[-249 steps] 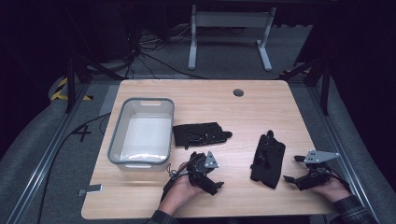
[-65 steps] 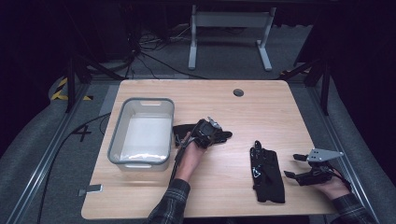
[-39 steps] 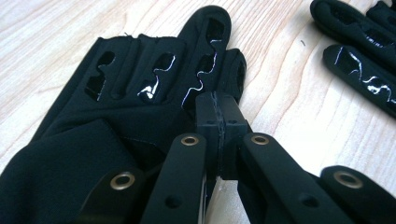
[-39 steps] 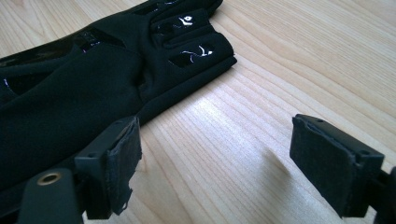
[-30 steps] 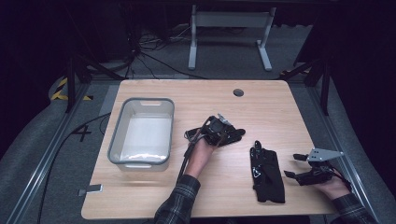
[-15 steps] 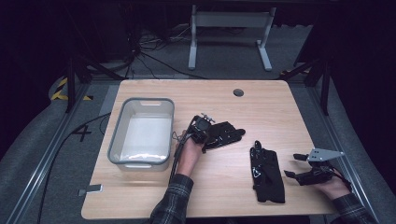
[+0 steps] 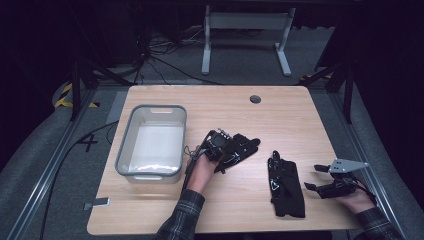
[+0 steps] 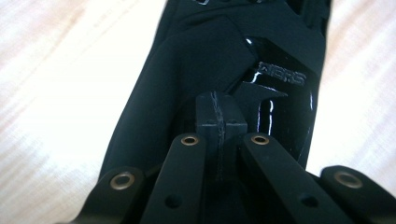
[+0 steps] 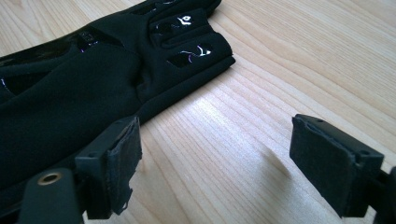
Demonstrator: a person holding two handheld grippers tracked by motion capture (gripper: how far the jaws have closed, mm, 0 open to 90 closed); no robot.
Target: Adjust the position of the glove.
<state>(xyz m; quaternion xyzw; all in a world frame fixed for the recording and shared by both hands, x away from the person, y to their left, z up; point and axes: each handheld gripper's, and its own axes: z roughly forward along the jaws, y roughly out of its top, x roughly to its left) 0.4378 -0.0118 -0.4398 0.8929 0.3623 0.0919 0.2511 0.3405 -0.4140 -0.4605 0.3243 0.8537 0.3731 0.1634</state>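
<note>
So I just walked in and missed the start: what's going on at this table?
A person works with a claw in each hand. The left claw is shut on a black glove in the middle of the table, right of the grey bin. A second glove lies flat nearer the person. The right claw is open, low over the wood beside it, holding nothing.

A wooden desk carries a grey tub at nine o'clock, one black glove near the centre, another glove at four o'clock.
</note>
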